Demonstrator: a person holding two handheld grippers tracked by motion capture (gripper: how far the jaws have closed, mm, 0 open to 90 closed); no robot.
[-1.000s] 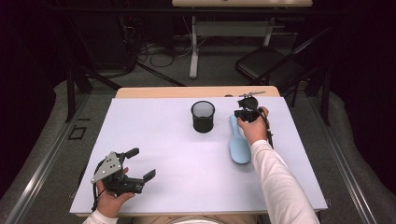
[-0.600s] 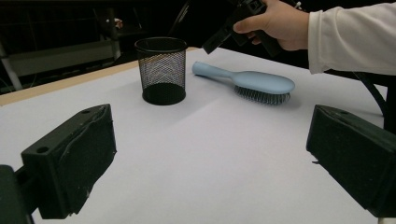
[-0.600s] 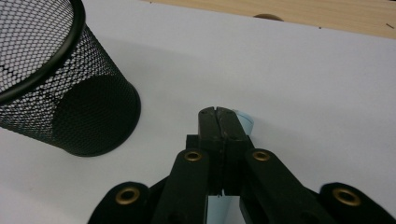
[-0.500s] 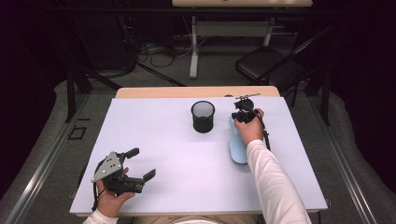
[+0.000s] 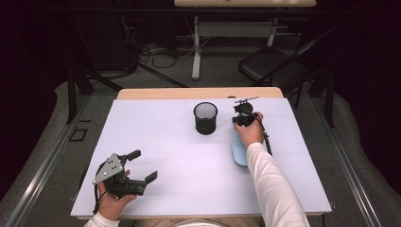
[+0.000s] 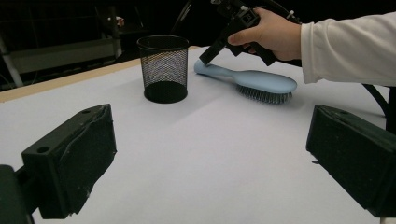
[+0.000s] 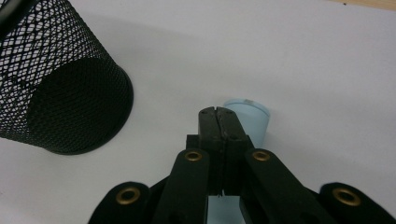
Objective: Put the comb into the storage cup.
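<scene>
A light-blue hairbrush [image 5: 239, 152] lies bristles down on the white table, its handle pointing toward a black mesh cup [image 5: 205, 118]. My right gripper [image 5: 238, 122] is shut, jaws pressed together with nothing between them. It tilts down so its tip is just over the handle's end [image 7: 250, 116]; I cannot tell if it touches. In the left gripper view the right gripper's tip [image 6: 205, 59] meets the brush [image 6: 261, 81] beside the cup [image 6: 163, 67]. My left gripper [image 5: 143, 165] rests open near the front left, with bare table between its pads [image 6: 74, 158].
The mesh cup [image 7: 60, 93] stands upright just left of the right gripper [image 7: 218, 114]. A wooden strip [image 5: 198, 93] edges the table's far side. Beyond it are a dark chair [image 5: 272, 71] and cables on the floor.
The right hand has sunk and slid slightly left, bringing its shut jaws down to the brush's handle end. The left hand has stayed still.
</scene>
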